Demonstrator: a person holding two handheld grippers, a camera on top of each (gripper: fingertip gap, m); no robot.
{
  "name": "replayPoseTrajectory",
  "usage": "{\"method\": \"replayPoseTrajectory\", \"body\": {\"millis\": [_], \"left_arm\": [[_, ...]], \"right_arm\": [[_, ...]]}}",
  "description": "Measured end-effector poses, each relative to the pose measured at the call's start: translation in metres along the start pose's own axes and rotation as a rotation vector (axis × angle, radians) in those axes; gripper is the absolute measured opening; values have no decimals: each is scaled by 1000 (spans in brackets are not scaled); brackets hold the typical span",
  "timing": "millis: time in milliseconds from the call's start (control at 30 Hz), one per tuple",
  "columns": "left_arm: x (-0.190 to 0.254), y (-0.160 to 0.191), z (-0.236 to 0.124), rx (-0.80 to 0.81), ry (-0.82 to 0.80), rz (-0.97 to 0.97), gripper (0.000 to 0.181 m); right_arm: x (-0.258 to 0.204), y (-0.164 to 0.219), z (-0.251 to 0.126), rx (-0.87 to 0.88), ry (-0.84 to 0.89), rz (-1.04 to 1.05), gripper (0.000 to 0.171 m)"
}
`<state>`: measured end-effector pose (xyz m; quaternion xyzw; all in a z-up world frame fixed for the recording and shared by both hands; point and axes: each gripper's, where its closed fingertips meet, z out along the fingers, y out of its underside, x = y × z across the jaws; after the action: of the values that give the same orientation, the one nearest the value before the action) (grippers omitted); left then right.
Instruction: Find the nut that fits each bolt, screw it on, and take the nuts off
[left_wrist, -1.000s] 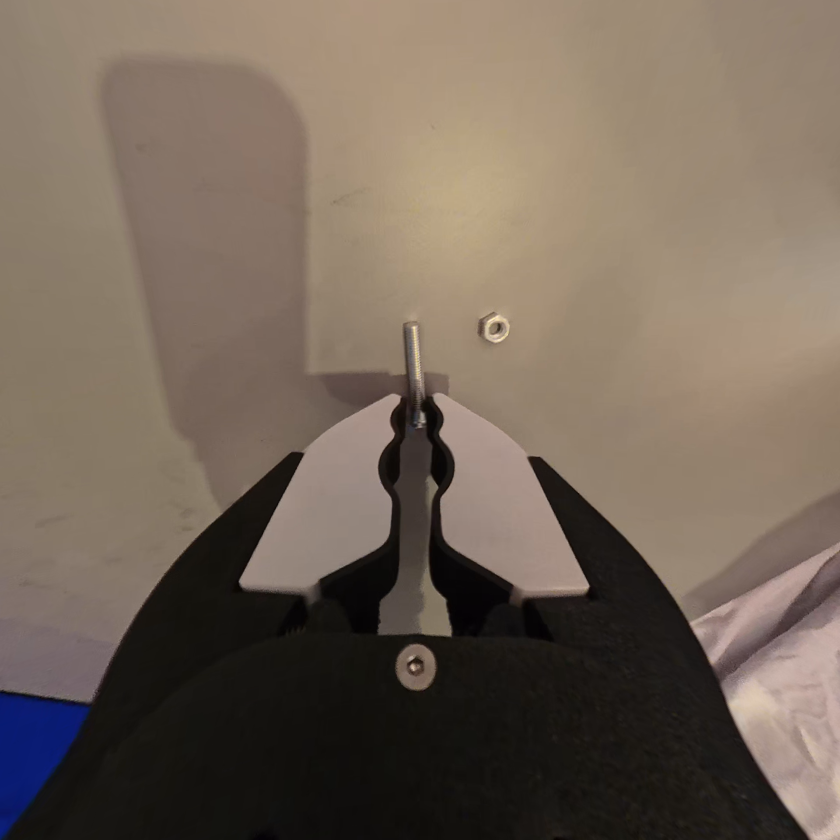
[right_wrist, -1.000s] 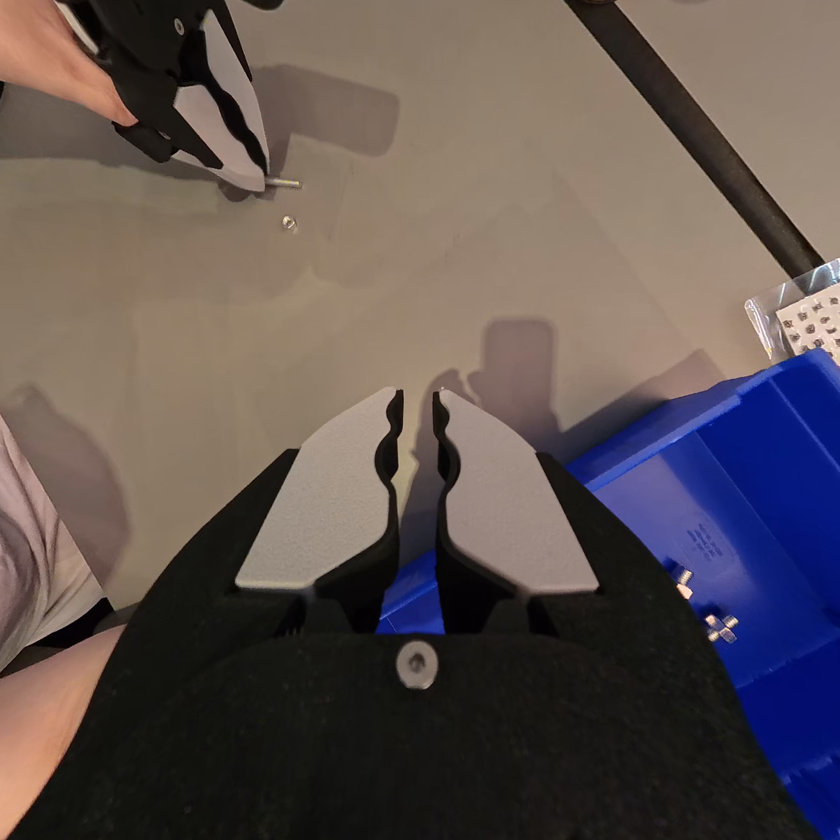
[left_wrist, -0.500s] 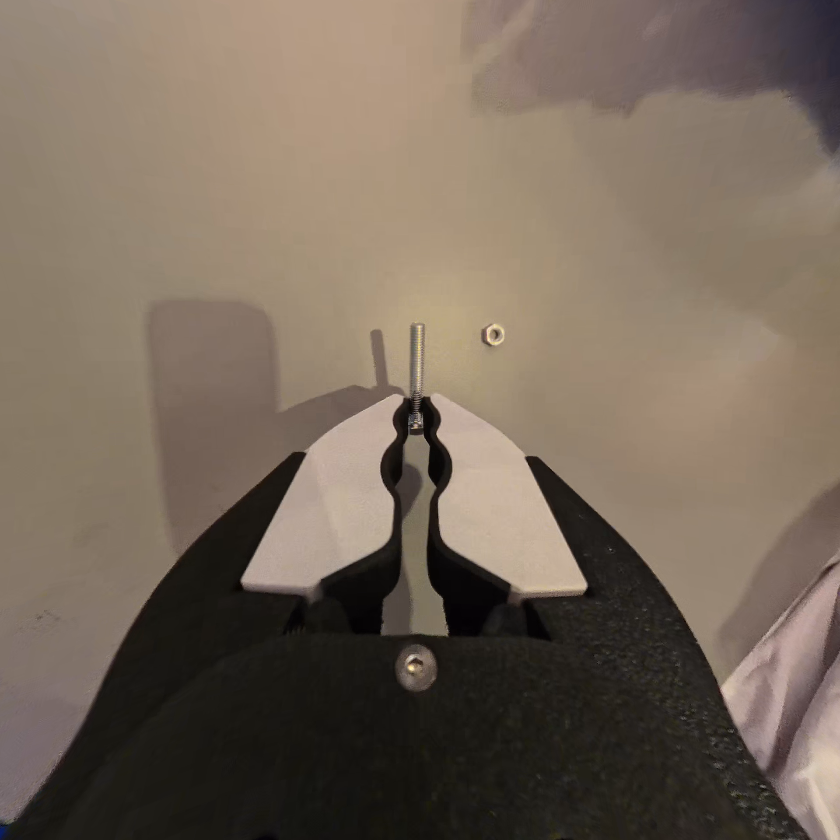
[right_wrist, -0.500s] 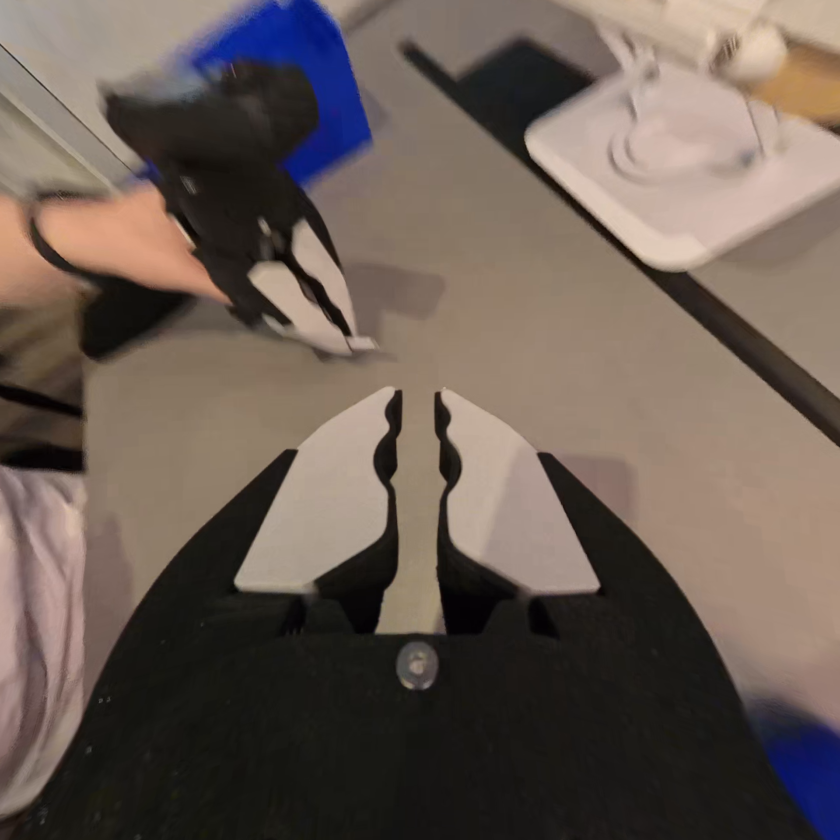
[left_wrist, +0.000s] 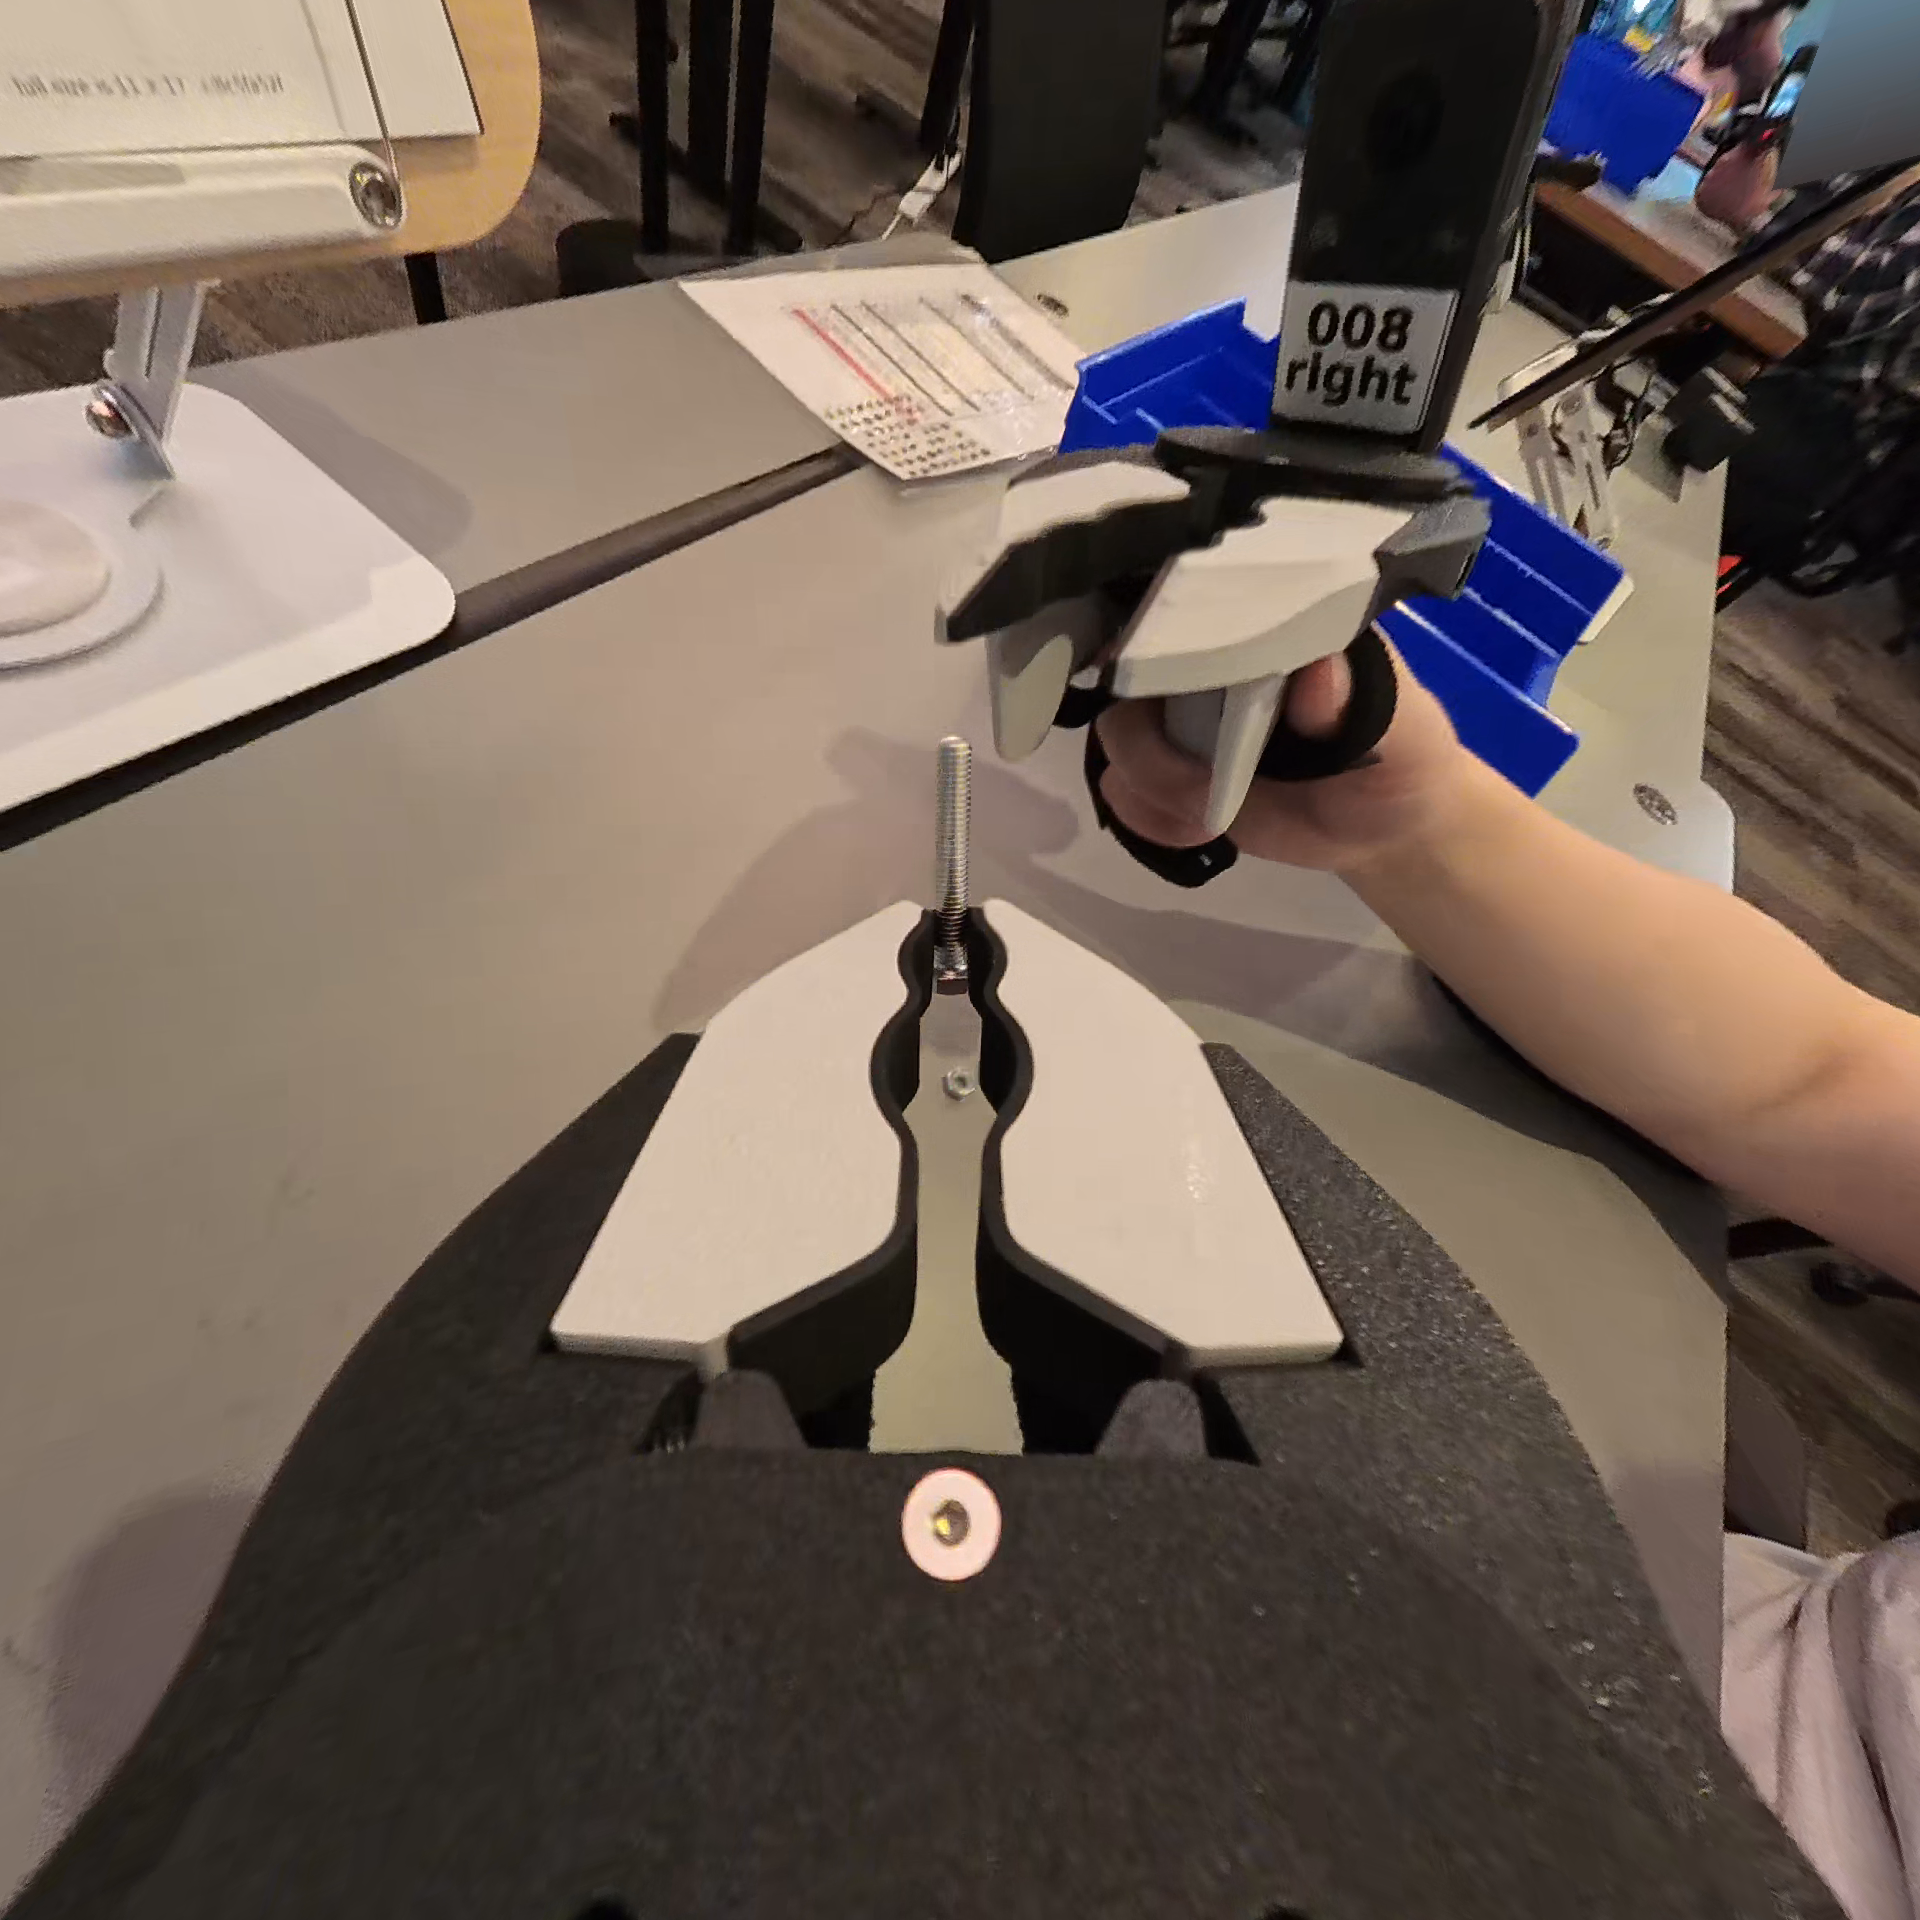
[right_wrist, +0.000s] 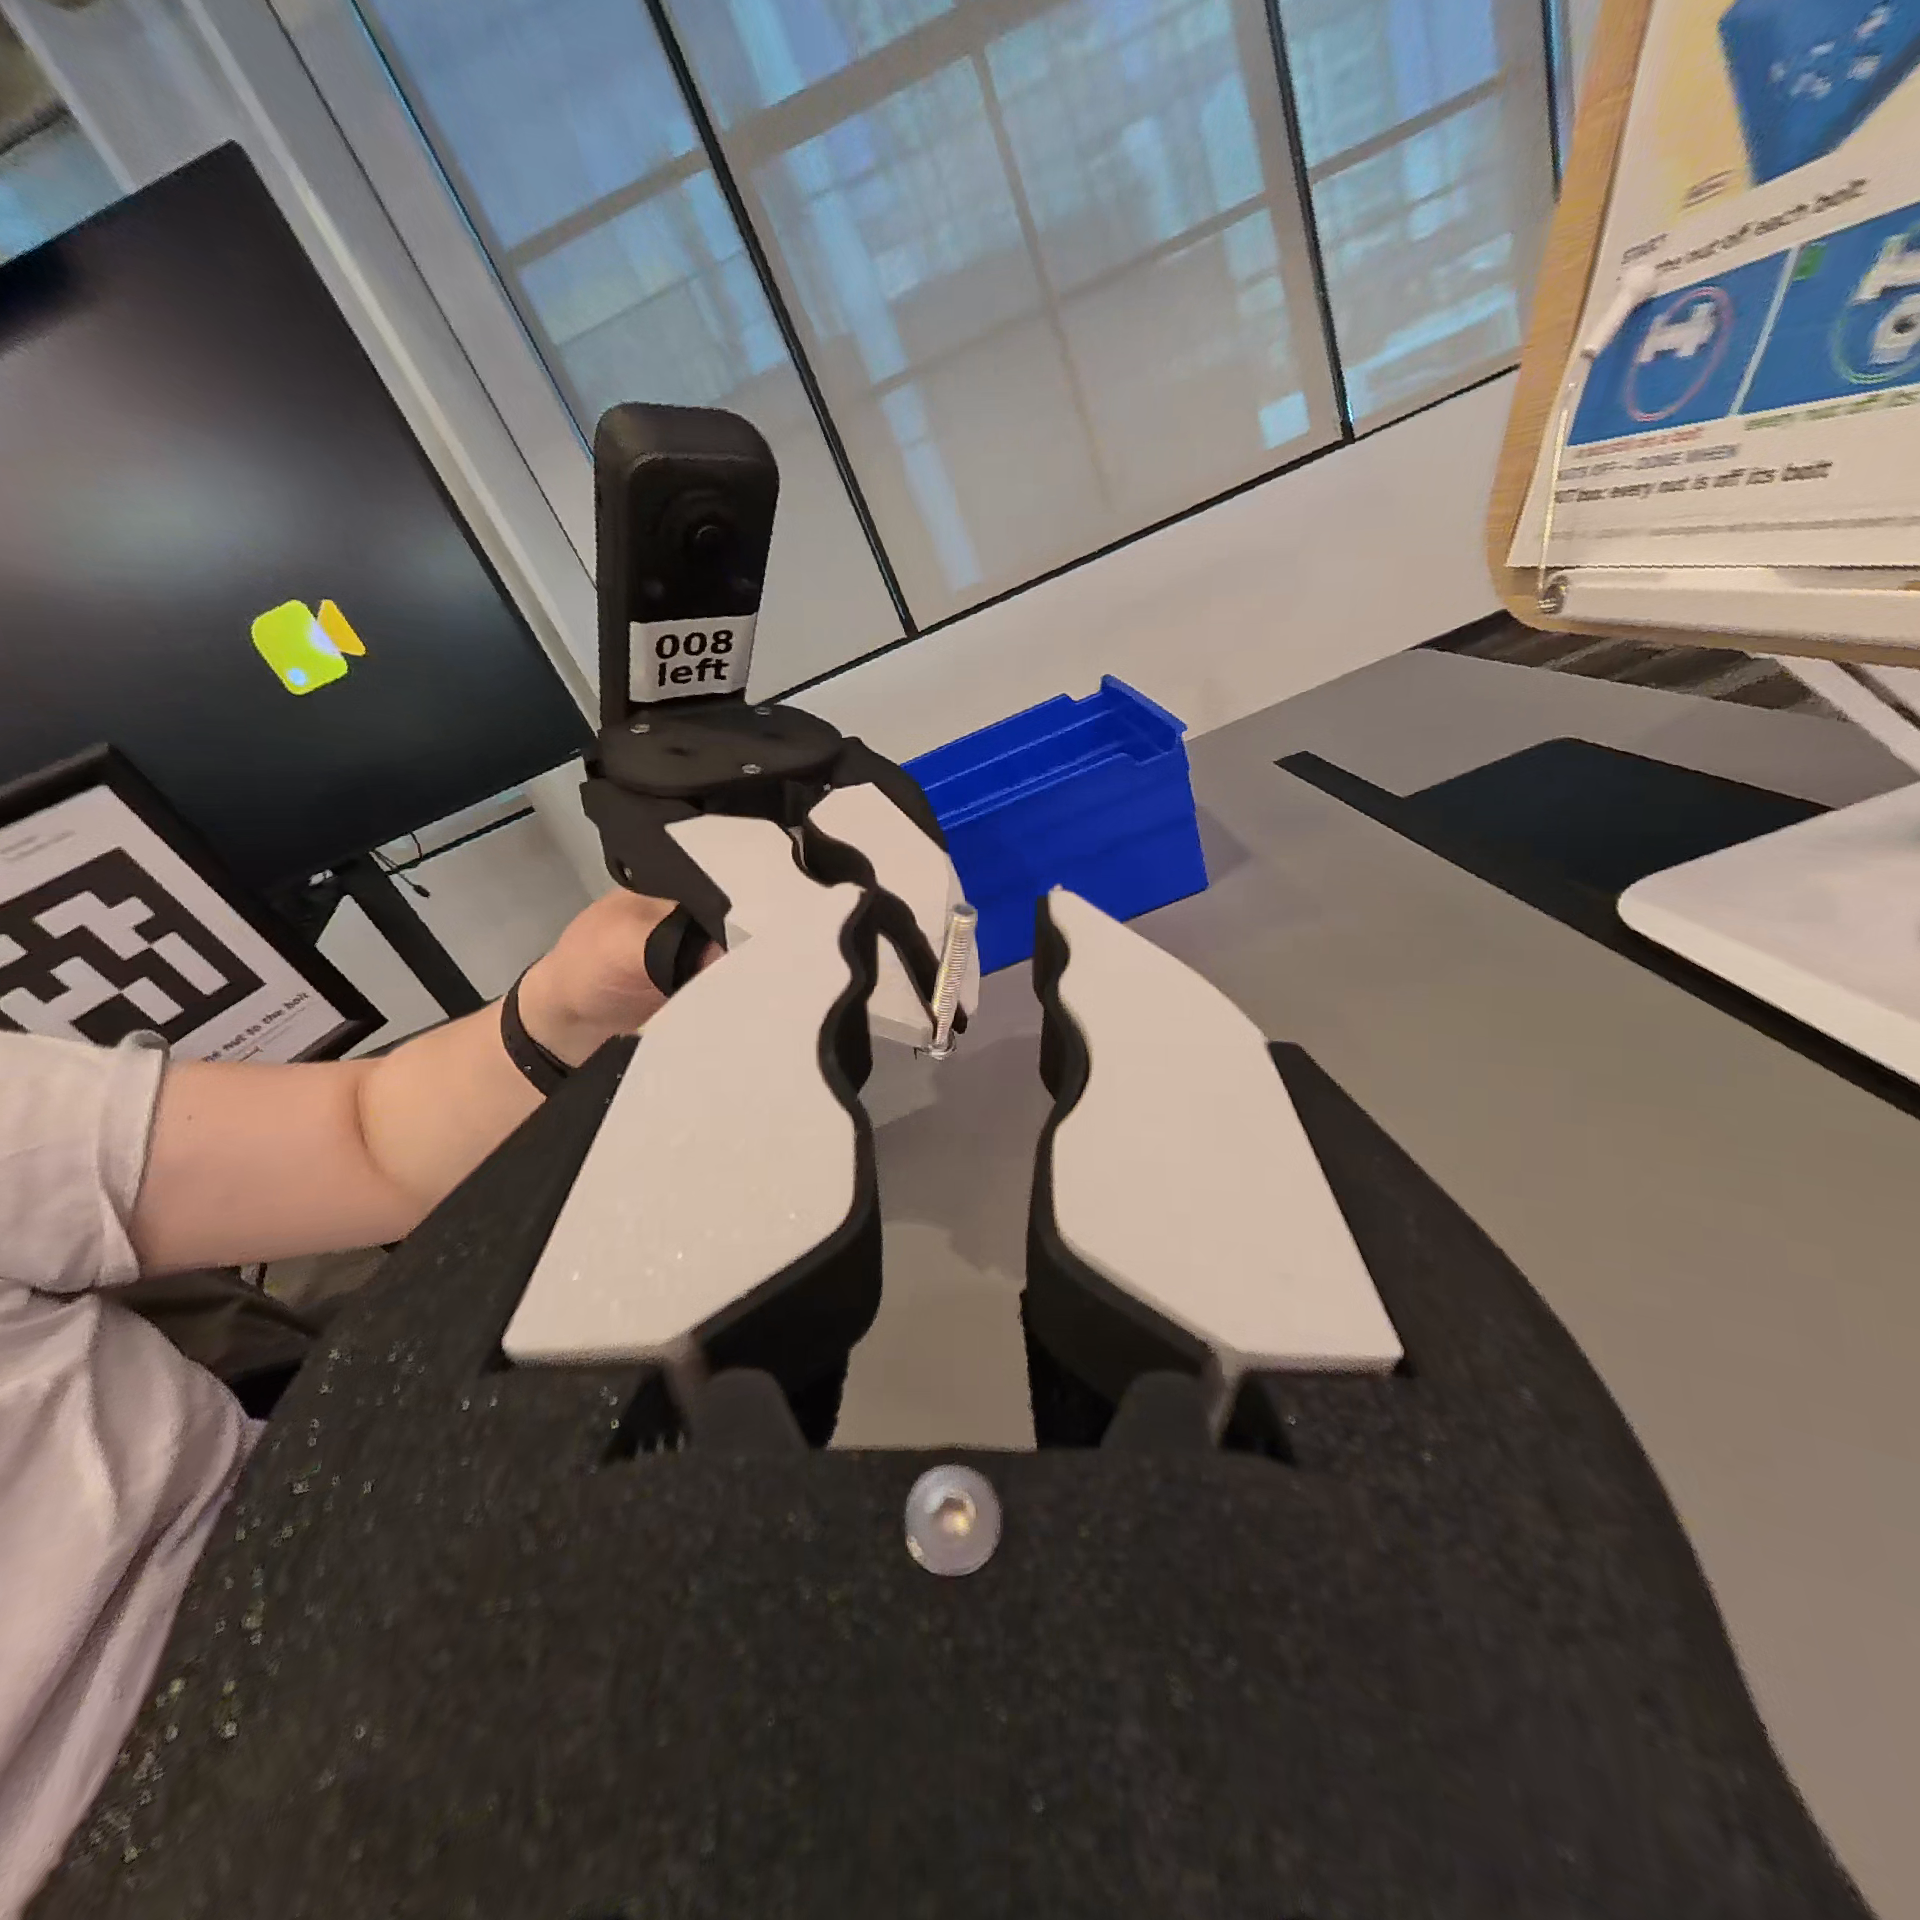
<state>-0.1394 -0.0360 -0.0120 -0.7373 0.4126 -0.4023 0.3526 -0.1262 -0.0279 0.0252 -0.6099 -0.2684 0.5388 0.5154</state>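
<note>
The left gripper (left_wrist: 951, 914) is clenched on the head end of one bolt (left_wrist: 953, 821), whose threaded shank runs straight out from the jaws along their own line, toward the upper middle of the left wrist frame. In the right wrist view the same bolt (right_wrist: 954, 977) stands nearly upright at the tip of the left gripper (right_wrist: 930, 1023), head down and free end up, just left of centre.

The right gripper (right_wrist: 951, 914) is released, jaws apart with nothing between them. In the left wrist view the right gripper (left_wrist: 1013, 686) hangs up and to the right of the bolt's free end, near it but not touching. The bolt lies just beyond the right jaws and slightly left of their gap, with its long axis across their reach, so the right hand is the one free to work on it.

One small hex nut (left_wrist: 955, 1084) lies on the grey bench (left_wrist: 416, 935), seen through the slot between the left jaws, below the bolt. By my judgement it must be picked up before any threading.

Count: one bolt, one nut, two grippers. Each view shows one blue bin (left_wrist: 1507, 623) (right_wrist: 1060, 800) on the bench; whether they are the same bin cannot be told.
</note>
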Motion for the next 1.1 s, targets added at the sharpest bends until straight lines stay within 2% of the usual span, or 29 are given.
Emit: {"method": "replayPoseTrajectory", "body": {"millis": [233, 333, 400, 500, 600, 767, 1100], "left_arm": [[15, -6, -1, 37, 64, -3, 5], [19, -7, 2, 33, 69, 15, 5], [20, -7, 3, 33, 64, 34, 5], [24, -8, 2, 32, 106, 35, 5], [21, -6, 4, 7, 135, -13, 22], [28, -9, 7, 26, 231, -65, 29], [39, -12, 6, 41, 361, -91, 7]], "right_arm": [[-4, 11, 7, -41, -19, -34, 24], [-8, 15, 9, -59, -47, -24, 18], [-15, 15, 9, -52, -94, -21, 5], [-19, 14, 9, -54, -118, -4, 5], [-20, 12, 9, -46, -131, 26, 5], [-29, 6, 9, -23, -188, 85, 5], [-29, 4, 10, -14, -204, 150, 5]]}}
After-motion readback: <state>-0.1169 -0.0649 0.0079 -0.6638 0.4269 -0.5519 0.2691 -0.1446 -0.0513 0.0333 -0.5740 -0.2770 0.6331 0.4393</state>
